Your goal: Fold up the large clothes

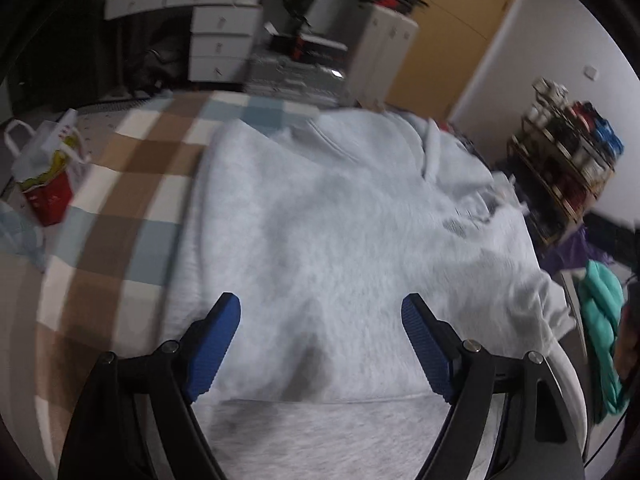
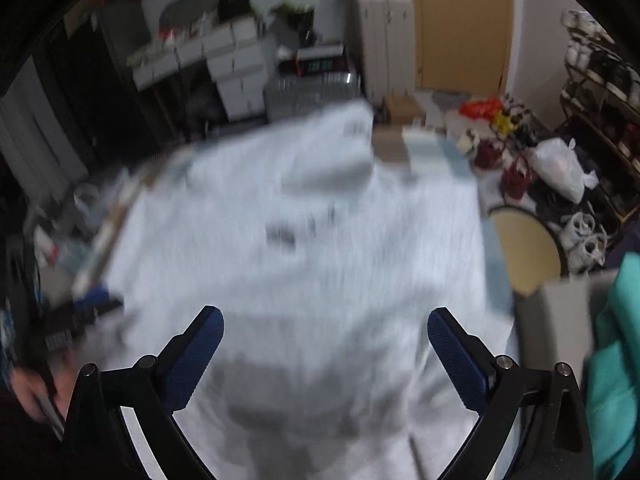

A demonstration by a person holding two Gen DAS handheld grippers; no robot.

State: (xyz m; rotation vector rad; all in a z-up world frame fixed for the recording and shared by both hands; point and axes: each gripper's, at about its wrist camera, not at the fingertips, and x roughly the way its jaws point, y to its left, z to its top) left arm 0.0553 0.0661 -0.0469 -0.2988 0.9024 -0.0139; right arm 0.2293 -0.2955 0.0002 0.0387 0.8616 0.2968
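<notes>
A large light grey sweatshirt (image 1: 340,232) lies spread flat on a checked bedcover (image 1: 132,176), its ribbed hem nearest me and a small dark print on the chest. My left gripper (image 1: 320,308) hovers open above the hem end, nothing between its blue pads. In the blurred right wrist view the same sweatshirt (image 2: 304,248) fills the middle. My right gripper (image 2: 326,320) is also open above it and holds nothing. A hand (image 2: 36,392) shows at that view's left edge.
A red and white bag (image 1: 48,176) stands left of the bed. A teal garment (image 1: 604,328) hangs at the right, also seen as teal cloth (image 2: 616,380). A round stool (image 2: 524,244), bags and a shoe rack (image 1: 568,168) crowd the right side. White drawers (image 1: 220,40) stand behind.
</notes>
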